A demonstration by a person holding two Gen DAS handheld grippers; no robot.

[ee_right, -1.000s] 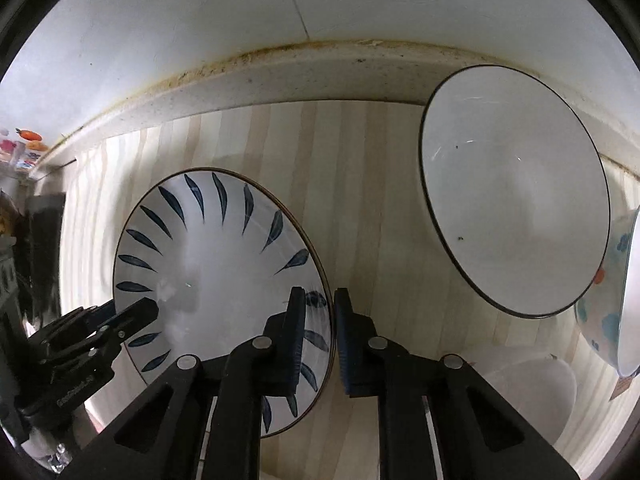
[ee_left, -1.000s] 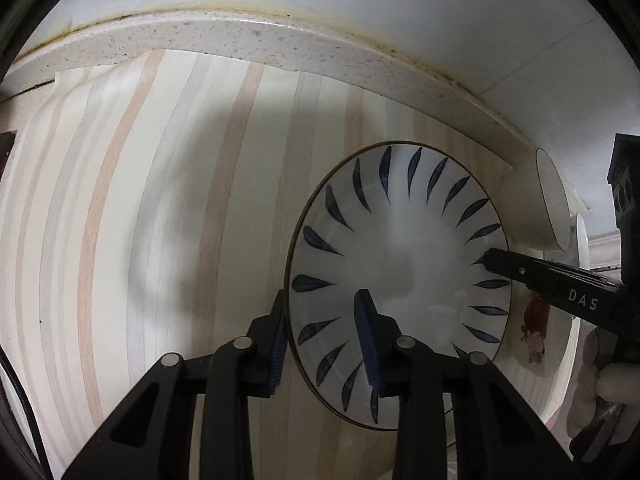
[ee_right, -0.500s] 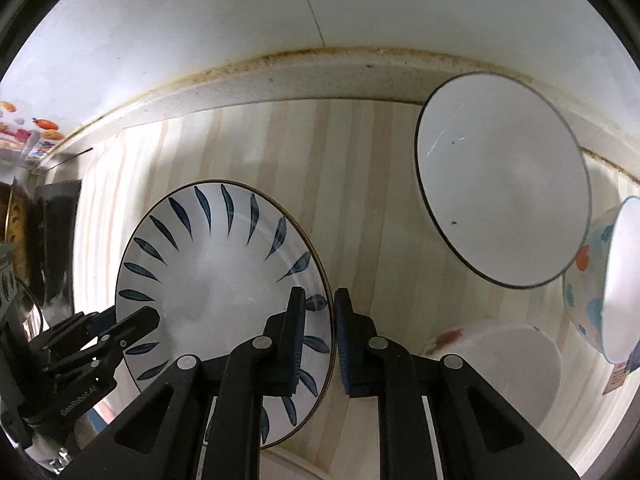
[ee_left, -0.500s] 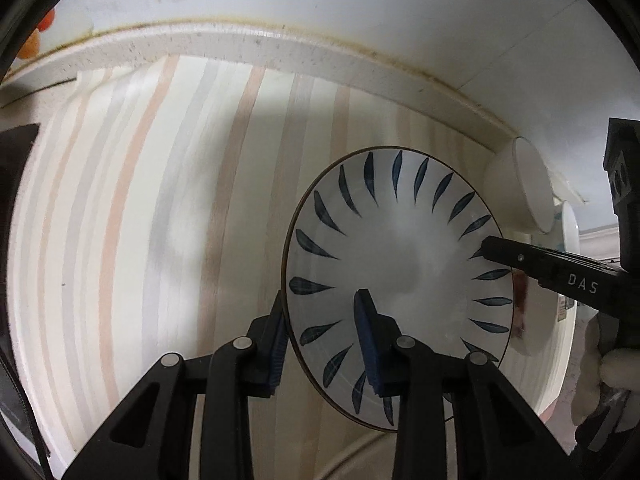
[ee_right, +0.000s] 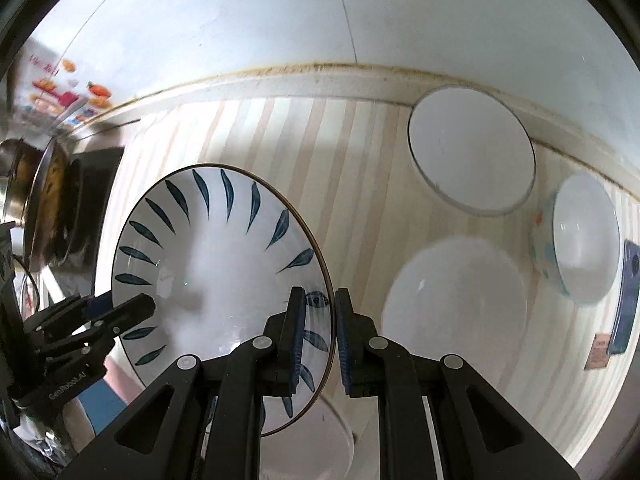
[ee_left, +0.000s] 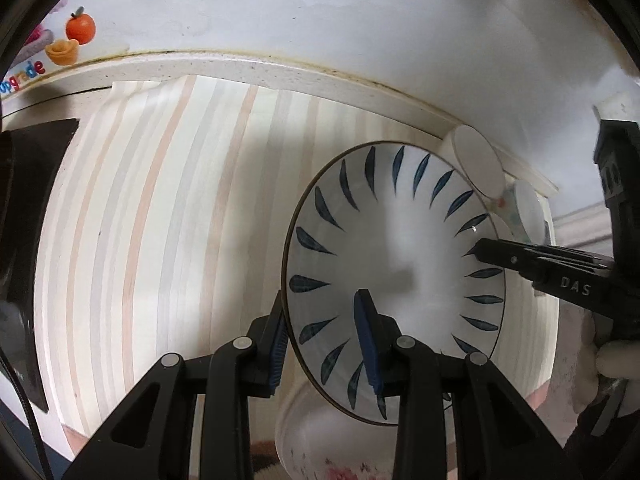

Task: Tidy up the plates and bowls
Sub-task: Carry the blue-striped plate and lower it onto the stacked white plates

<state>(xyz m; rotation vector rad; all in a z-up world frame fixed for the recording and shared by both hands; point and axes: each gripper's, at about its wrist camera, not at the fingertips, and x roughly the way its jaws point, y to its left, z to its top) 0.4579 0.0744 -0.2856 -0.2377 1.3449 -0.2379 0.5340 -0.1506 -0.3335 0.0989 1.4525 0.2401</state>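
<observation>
White with blue leaf marks around its edge, a plate (ee_left: pixel 400 248) is held in the air above a striped counter (ee_left: pixel 160 220) by two grippers. The left gripper (ee_left: pixel 324 340) pinches the plate's rim on one side, one finger above and one below. The right gripper (ee_right: pixel 318 332) pinches the opposite rim, fingers narrow around the edge. Below the plate sits a white bowl (ee_right: pixel 456 312). Near the back wall, a second white bowl (ee_right: pixel 472 148) and a spotted bowl (ee_right: pixel 580 240) rest on the counter.
</observation>
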